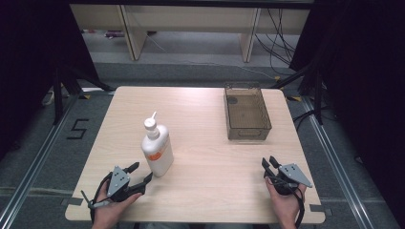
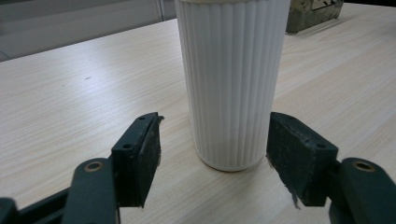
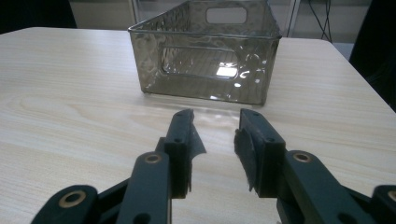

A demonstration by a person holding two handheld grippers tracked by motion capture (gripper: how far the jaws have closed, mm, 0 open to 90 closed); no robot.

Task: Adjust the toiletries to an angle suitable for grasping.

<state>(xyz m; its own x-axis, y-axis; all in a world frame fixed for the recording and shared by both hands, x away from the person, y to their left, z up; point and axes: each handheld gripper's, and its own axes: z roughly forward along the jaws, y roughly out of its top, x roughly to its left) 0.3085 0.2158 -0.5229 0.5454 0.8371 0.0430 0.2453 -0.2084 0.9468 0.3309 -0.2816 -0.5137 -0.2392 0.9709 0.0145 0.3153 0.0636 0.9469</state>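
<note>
While the white bottle stands upright on the near-left part of the pale wood-grain surface, the left tool sits just near of it with its jaws spread wide, one on either side of the bottle's base and neither pad touching it. Seen from the left gripper view, the bottle has a ribbed, fluted plastic wall and a rounded foot, and its top is cut off by the frame; the high view shows its white nozzle cap leaning slightly and an orange label whose print is too small to read. Each jaw of that tool carries a dark, flat rubbery pad with frayed edges. At the near-right edge, the right tool points toward the far side with its jaws drawn close together, a narrow gap between them and nothing held. Beyond it stands a smoky translucent plastic bin, rectangular with rippled walls and a cut-out handle slot; it looks empty, though glare on its floor makes that hard to confirm. Both hands are partly cut off by the bottom edge.
</note>
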